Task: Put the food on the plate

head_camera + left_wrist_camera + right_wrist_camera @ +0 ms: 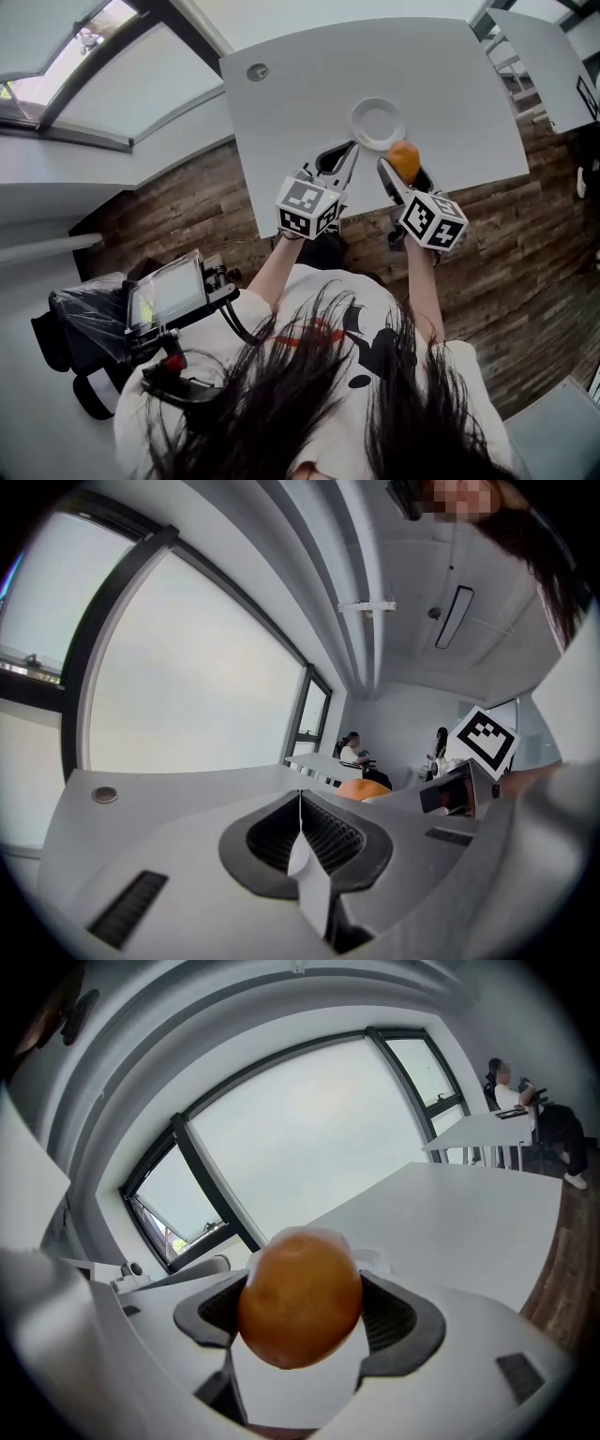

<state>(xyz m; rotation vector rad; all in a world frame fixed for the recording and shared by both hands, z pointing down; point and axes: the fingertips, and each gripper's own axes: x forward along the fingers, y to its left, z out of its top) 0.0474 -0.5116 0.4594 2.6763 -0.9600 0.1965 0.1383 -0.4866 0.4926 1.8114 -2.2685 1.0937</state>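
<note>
A round white plate lies on the white table, just beyond both grippers. My right gripper is shut on a round orange piece of food, which it holds above the table's near edge, right beside the plate's front rim. In the right gripper view the food fills the gap between the dark pads. My left gripper hovers to the left of the food, jaws closed together with nothing between them. From the left gripper view the food peeks out past the jaw.
A small round grommet sits in the table's far left. A second white table stands at the upper right over the wooden floor. Windows line the left side. People sit at a distant table.
</note>
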